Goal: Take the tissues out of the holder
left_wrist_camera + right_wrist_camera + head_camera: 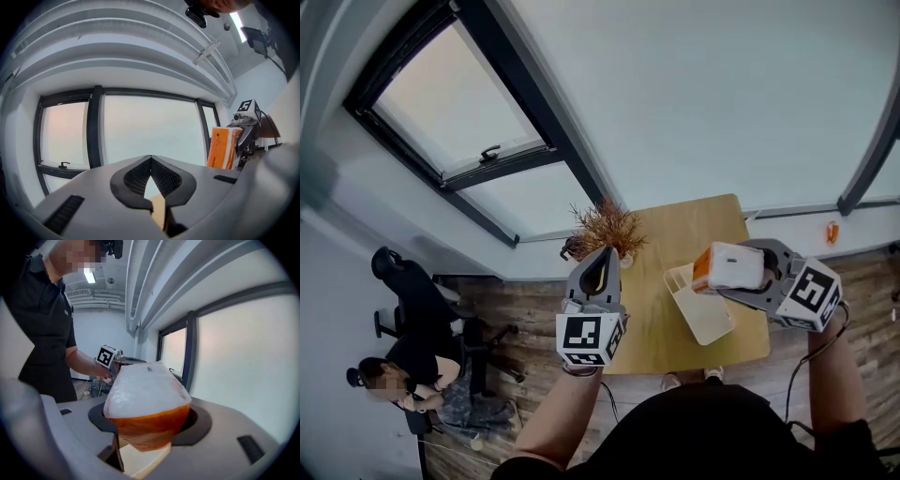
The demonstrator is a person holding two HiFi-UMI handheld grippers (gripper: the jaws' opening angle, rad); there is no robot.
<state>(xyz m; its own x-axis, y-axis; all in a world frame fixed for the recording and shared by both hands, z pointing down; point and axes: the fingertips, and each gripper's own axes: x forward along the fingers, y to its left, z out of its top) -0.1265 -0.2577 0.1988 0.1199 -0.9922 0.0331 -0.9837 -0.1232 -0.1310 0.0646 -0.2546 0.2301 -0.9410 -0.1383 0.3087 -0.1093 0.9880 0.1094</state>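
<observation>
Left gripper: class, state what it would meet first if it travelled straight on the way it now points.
Probably the window pane; the left gripper has nothing nearer in line, though depth is unclear.

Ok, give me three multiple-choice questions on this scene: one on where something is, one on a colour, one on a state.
1. Where is the tissue pack?
A. on the windowsill
B. between the right gripper's jaws
C. on the floor

2. What colour is the holder?
A. white
B. black
C. red

3. How do the left gripper's jaws stand?
A. closed on the pack
B. wide apart
C. together, holding nothing

Answers:
1 B: the right gripper view shows its jaws pressed on the pack.
2 A: the head view shows it white on the wooden top.
3 C: the left gripper view shows the tips meeting with nothing between.
</observation>
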